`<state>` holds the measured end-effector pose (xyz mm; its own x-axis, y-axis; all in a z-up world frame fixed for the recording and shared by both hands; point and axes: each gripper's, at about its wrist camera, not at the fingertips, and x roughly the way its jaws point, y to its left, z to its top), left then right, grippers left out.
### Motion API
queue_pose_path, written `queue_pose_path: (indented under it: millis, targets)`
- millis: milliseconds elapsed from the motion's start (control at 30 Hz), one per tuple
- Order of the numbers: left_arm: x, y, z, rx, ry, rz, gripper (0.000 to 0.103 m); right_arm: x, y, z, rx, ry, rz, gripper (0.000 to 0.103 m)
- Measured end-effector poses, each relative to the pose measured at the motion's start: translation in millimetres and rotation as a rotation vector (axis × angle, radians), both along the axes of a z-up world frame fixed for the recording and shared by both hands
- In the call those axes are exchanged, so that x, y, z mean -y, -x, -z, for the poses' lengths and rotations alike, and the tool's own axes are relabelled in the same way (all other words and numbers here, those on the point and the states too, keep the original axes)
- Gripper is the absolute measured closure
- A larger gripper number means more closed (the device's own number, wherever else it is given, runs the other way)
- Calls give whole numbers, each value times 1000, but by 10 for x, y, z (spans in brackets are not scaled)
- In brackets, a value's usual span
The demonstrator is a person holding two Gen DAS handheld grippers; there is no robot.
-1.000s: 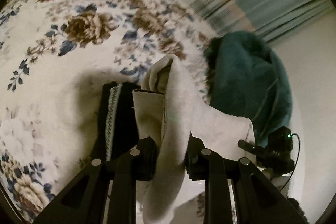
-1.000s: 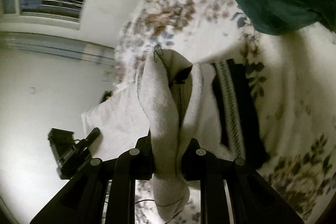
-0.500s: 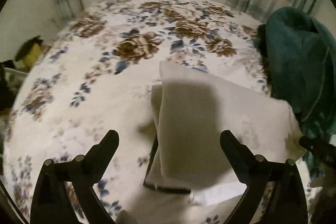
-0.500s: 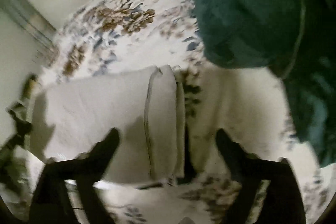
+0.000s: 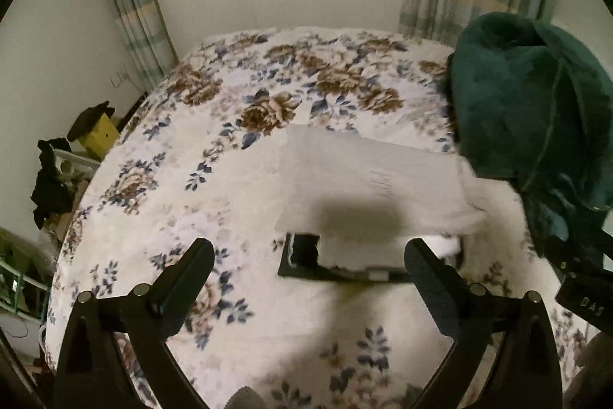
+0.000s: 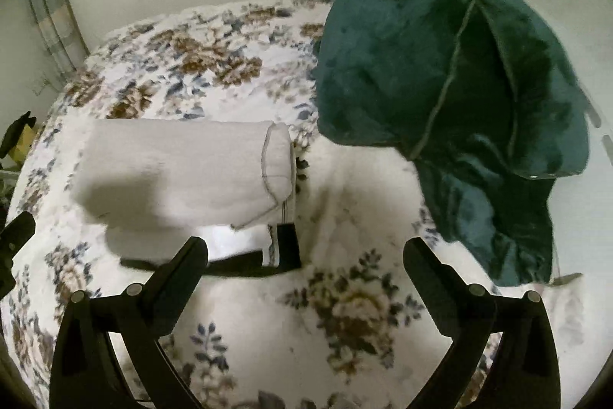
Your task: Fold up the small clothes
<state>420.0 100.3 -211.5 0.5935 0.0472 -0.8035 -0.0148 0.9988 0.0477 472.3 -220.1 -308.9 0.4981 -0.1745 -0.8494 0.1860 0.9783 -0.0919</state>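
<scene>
White folded garment point(image 6: 184, 171) is found crosswise, ahead-left of the spread, empty right gripper point(image 6: 306, 278); left gripper point(image 5: 306, 278) likewise spread.

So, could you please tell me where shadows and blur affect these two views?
Left wrist view: a dark shadow crosses the near edge of the folded white cloth garment, and the floral bedspread is softly blurred. Right wrist view: shadow darkens the garment's left end; the bedspread print is smeared near the open tongs.
</scene>
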Motion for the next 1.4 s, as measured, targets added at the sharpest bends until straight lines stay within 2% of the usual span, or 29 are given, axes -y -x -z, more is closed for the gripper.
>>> queue_pose_path:
  millis: [433,500,700,1033,1400]
  targets:
    - [10,1646,-1426,138,-6,11,1,-443,1880,-1907,200,32,-41,0]
    - [-1,1841,-1584,159,-7,7,1,-467,2207,-2210,230,24,-57,0]
    - [-33,2379,-1984,228,5,-11,1,-587,2997,-2852,307,35,-98,0]
    - [-66,2868,-2248,269,30,-27,1,-589,3839,-3387,381,24,-106,0]
    - [-34,3086,-2293,281,39,-20,0,-584,4043,-3488,393,41,-136,0]
